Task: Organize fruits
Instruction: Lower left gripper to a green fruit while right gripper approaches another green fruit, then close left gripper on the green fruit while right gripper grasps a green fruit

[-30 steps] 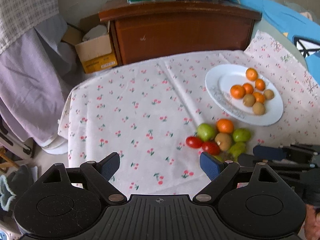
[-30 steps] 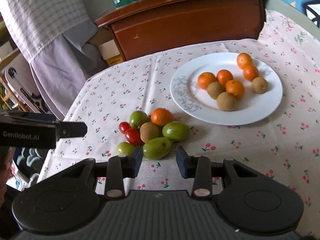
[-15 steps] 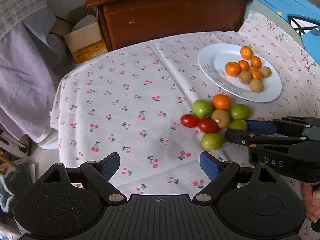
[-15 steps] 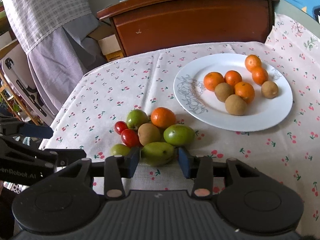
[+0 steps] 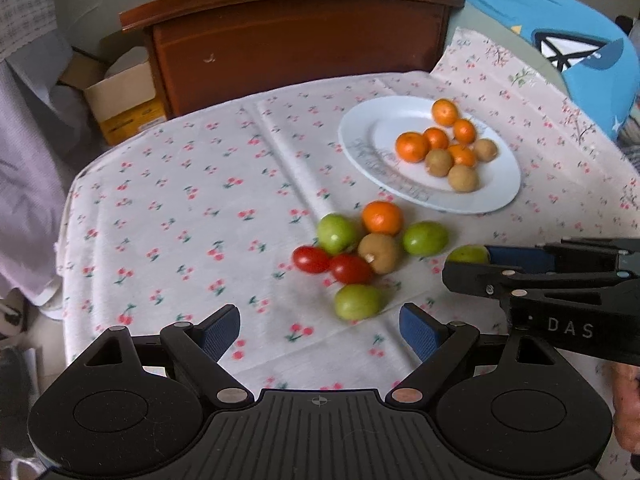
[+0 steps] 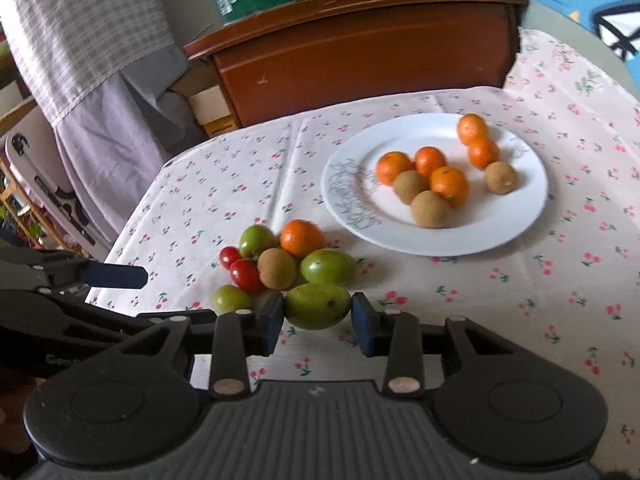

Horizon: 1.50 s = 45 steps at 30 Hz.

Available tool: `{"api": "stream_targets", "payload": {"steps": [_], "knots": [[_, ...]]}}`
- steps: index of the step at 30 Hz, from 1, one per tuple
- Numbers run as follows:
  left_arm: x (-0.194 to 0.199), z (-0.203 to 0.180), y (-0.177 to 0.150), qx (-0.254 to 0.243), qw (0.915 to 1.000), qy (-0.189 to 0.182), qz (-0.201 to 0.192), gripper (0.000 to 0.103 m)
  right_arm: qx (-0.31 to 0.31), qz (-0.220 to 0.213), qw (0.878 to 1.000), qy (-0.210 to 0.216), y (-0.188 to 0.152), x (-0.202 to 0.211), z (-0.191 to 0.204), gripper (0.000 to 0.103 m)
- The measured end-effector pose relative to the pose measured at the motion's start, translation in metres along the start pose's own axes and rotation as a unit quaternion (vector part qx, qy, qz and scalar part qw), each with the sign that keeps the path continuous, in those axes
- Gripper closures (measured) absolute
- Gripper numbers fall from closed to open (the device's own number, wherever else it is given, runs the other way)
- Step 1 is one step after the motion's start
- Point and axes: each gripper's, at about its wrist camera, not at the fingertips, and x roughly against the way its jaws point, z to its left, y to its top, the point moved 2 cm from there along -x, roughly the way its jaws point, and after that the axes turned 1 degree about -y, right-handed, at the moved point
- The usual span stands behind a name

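Right wrist view: my right gripper (image 6: 317,322) has its jaws drawn narrow around an oblong green fruit (image 6: 316,306), a blue pad pressed to each end, at the near edge of the loose pile on the cherry-print tablecloth (image 6: 500,308). Just behind it lie another green fruit (image 6: 328,267), a brown kiwi (image 6: 277,268), an orange mandarin (image 6: 301,237), a rounder green fruit (image 6: 258,241) and two red tomatoes (image 6: 245,276), all touching or nearly so. A small green fruit (image 6: 231,299) sits just left of my left pad. Farther back to the right, the white plate (image 6: 516,232) carries five mandarins and three kiwis.

From the left wrist view, my left gripper (image 5: 320,326) hangs with its jaws wide and nothing between them, over bare cloth near the small green fruit (image 5: 357,301). The right gripper (image 5: 476,265) reaches in from the right, the gripped fruit (image 5: 467,254) showing at its tips. A dark wooden cabinet (image 5: 296,40) stands beyond the surface.
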Motion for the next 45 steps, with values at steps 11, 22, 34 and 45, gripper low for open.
{"api": "stream_targets", "payload": {"steps": [11, 22, 34, 45], "knots": [[-0.020, -0.015, 0.000, -0.004, 1.0000, -0.009, -0.001, 0.025, -0.034, 0.000, 0.999, -0.018, 0.000, 0.008, -0.021, 0.066], [-0.026, -0.020, -0.002, -0.009, 0.9995, -0.029, -0.006, 0.071, -0.043, 0.003, 0.999, -0.017, 0.000, 0.008, -0.023, 0.066], [-0.013, -0.020, -0.006, -0.010, 0.9992, -0.037, -0.015, 0.075, -0.039, 0.005, 0.999, -0.006, -0.002, 0.006, -0.019, 0.066], [0.006, -0.013, 0.004, 0.006, 0.9988, -0.027, -0.041, 0.075, -0.028, -0.002, 1.000, 0.007, 0.000, 0.013, -0.012, 0.066]]}}
